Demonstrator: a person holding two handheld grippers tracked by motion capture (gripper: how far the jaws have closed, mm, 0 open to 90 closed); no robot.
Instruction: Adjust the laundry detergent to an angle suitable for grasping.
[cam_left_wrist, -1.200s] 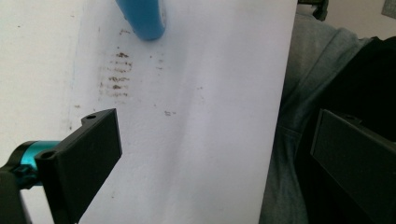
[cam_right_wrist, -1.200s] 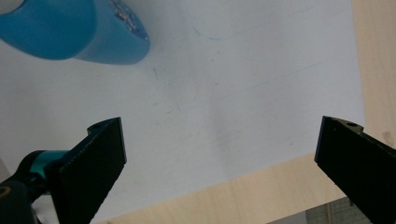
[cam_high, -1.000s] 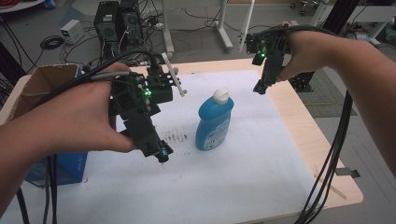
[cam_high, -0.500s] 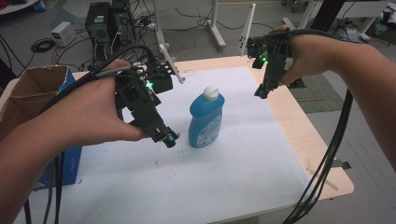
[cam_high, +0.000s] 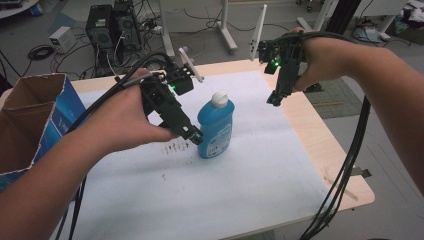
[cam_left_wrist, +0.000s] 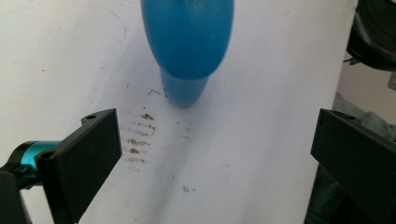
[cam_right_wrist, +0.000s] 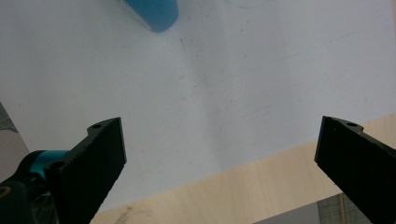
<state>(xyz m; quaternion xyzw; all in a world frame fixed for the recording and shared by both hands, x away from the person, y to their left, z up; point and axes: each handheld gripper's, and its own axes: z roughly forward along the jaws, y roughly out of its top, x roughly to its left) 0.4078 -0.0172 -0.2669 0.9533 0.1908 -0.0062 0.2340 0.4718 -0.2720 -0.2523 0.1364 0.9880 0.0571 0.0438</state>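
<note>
One blue bottle (cam_high: 215, 127) stands upright, seemingly just beyond the spread left gripper (cam_high: 196, 136).

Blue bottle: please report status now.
Left tongs open beside blue bottle. Right tongs open, held high. Bottle upright, capped. Nothing between.

No text can be read. The blue plastic bottle with a white cap (cam_high: 215, 125) carries a pale label too small to make out, and the blue-sided cardboard box (cam_high: 47, 115) bears blurred white print.
</note>
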